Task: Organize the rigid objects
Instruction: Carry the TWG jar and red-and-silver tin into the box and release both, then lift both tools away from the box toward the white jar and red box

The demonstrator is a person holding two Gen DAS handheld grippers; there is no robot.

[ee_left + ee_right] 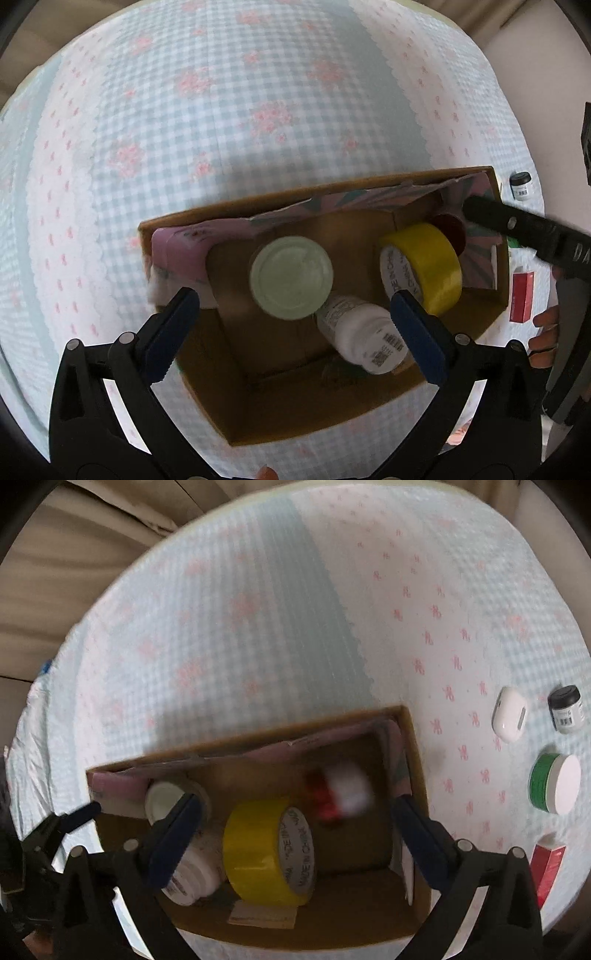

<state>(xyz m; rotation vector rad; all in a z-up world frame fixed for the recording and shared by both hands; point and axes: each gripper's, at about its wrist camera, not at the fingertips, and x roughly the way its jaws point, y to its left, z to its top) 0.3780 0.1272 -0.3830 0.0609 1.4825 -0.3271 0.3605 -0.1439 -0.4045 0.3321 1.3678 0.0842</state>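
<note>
An open cardboard box stands on the checked cloth. Inside it are a jar with a pale lid, a white bottle lying on its side, a yellow tape roll and a red item in the far right corner. My left gripper hangs open over the jar and bottle, touching neither. My right gripper is open above the box, over the tape roll. A blurred red and white object is inside the box, clear of the pads.
On the cloth right of the box lie a white case, a small black-lidded jar, a green tub with a white lid and a red carton. A hand shows at the right edge.
</note>
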